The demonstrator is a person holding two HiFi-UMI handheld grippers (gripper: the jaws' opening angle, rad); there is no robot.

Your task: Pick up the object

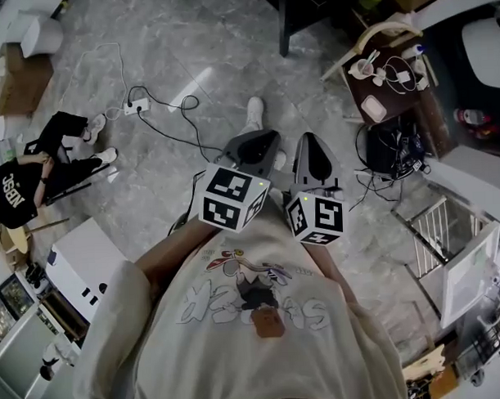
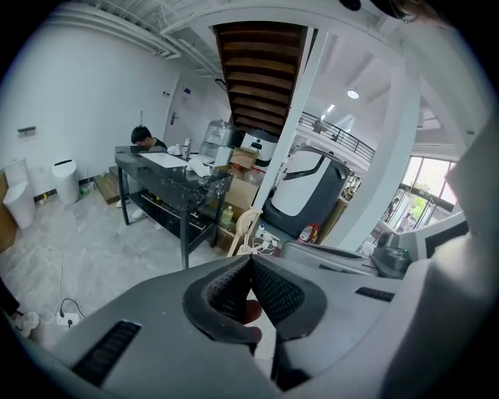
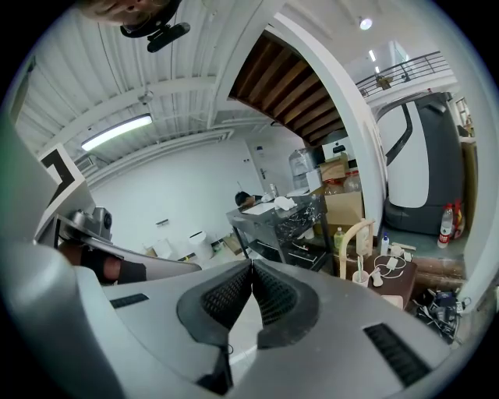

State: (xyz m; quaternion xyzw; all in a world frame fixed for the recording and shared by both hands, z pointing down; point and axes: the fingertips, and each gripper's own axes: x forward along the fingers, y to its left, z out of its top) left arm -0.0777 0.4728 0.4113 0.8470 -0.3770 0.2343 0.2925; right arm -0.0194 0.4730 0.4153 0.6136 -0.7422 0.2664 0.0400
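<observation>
I stand on a grey marble floor [image 1: 196, 49] with both grippers held out in front of my chest. My left gripper [image 1: 256, 144] is shut, its ribbed black pads [image 2: 269, 288] meeting at the tips with nothing held. Pointing the same way just to its right, my right gripper [image 1: 311, 147] is also shut and empty, its tips touching [image 3: 252, 269]. Both marker cubes [image 1: 232, 197] sit close to my shirt. A white shoe [image 1: 253, 113] shows beyond the left jaws. I cannot tell which thing the task means.
A power strip [image 1: 136, 107] with black cables lies on the floor ahead left. At the right, a small brown side table [image 1: 398, 99] holds cups and chargers. A black work table [image 2: 168, 175] with a seated person [image 1: 20, 186] is at the left, and a white box [image 1: 80, 266] lower left.
</observation>
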